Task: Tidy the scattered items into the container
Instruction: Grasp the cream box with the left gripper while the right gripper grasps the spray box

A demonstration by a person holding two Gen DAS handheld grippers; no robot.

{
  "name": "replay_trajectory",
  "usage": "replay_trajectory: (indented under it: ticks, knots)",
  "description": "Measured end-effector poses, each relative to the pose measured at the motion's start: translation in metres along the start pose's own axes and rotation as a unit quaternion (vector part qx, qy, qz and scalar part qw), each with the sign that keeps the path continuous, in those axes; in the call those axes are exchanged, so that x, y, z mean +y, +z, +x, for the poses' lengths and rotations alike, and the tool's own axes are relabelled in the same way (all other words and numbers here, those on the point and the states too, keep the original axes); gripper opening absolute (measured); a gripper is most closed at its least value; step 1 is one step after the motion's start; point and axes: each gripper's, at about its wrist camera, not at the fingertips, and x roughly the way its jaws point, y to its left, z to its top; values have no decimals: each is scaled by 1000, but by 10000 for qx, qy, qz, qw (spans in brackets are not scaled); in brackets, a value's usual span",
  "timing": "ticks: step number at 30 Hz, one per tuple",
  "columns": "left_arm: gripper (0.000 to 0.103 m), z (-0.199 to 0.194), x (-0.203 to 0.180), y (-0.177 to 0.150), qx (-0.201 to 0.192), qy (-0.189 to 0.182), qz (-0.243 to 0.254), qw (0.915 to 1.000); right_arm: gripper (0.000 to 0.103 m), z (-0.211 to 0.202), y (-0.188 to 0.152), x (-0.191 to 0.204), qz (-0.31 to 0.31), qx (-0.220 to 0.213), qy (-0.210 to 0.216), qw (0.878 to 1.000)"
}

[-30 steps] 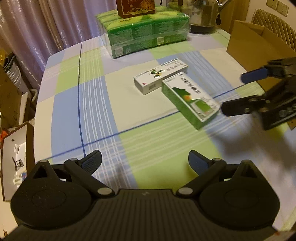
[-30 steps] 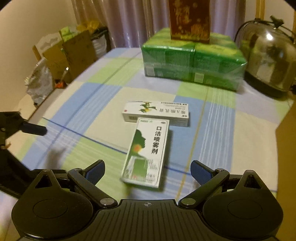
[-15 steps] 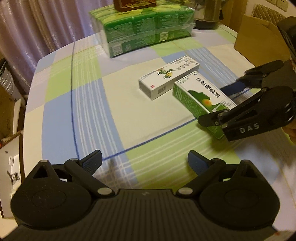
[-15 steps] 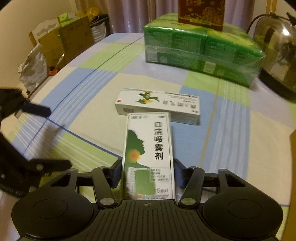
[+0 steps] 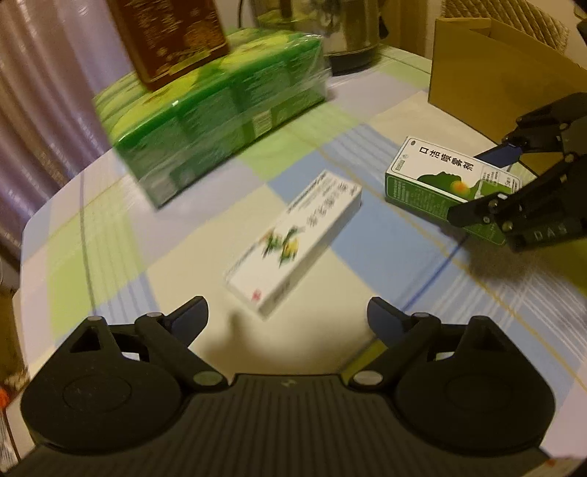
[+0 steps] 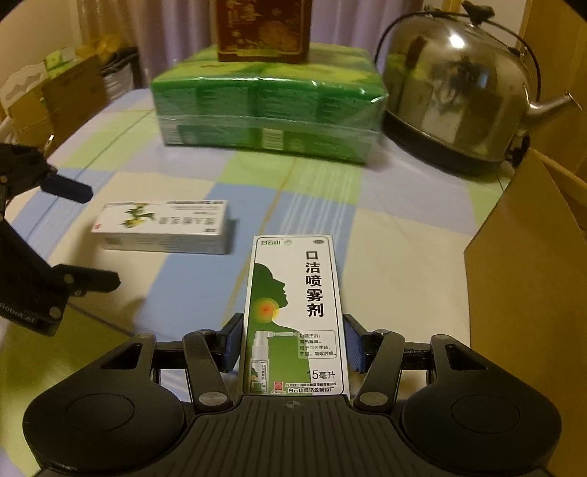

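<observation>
My right claw (image 6: pixel 292 348) is clamped on the green-and-white mouth-spray box (image 6: pixel 293 315), its blue pads pressed against the two long sides near the bottom end. Most of the box sticks out ahead of the pads, so I judge it could swing or slip if I move fast. The cardboard box (image 6: pixel 528 264) that I take for the container stands just to my right, its brown wall close beside the spray box; clipping that wall on the way in could knock the box askew.

My left claw (image 5: pixel 288 315) is apart with its jaws closing, nothing between them yet. The white medicine box (image 5: pixel 293 242) lies flat on the worktop (image 5: pixel 367 257) just ahead of it, angled across the claw's line. If the jaws come together before I square up, I expect they would catch a corner and skid it. The view is blurred here, so fine alignment is hard to read. The two claws are near each other, and crossing paths is a risk.

The worktop wears a smooth checked cloth of blue, green and cream. At the back sit a wrapped green tissue pack (image 6: pixel 268 113) with a brown box (image 6: pixel 262 29) on top, and a steel kettle (image 6: pixel 455 88). Curtains hang behind; clutter sits off the left edge.
</observation>
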Motion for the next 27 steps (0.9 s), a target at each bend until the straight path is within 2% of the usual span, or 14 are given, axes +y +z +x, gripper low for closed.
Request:
replay_trajectory:
  ticks: [2, 4, 7, 9, 11, 12, 16, 19, 24, 27]
  knots:
    - [88, 9, 0, 9, -11, -51, 104, 9999, 52, 3, 0, -2, 25, -3, 46, 10000]
    - [76, 18, 0, 16, 37, -112, 237, 9996, 52, 5, 0, -3, 26, -9, 73, 10000]
    - [74, 31, -1, 26, 109, -103, 436, 9989, 52, 8, 1, -4, 93, -29, 120, 9999]
    - [73, 37, 2, 30, 141, -167, 399, 9990, 52, 9, 1, -4, 107, -51, 149, 9998]
    - [64, 42, 7, 34, 163, -239, 265, 9992, 52, 10, 1, -4, 108, -63, 159, 9998]
    - [55, 44, 8, 35, 173, -255, 220, 9993, 52, 10, 0, -4, 105, -64, 163, 9998]
    - [43, 43, 5, 35, 211, -269, 166, 9993, 52, 7, -5, -4, 142, -59, 219, 9996]
    - [35, 33, 1, 29, 323, -340, -1, 9989, 52, -1, -13, -3, 224, -29, 309, 9993]
    - [33, 5, -21, 0, 504, -442, -370, 9971, 52, -26, -39, 10, 318, 12, 506, 9982]
    - [33, -12, -53, -29, 540, -522, -529, 9958, 52, -48, -65, 20, 327, 38, 615, 9976]
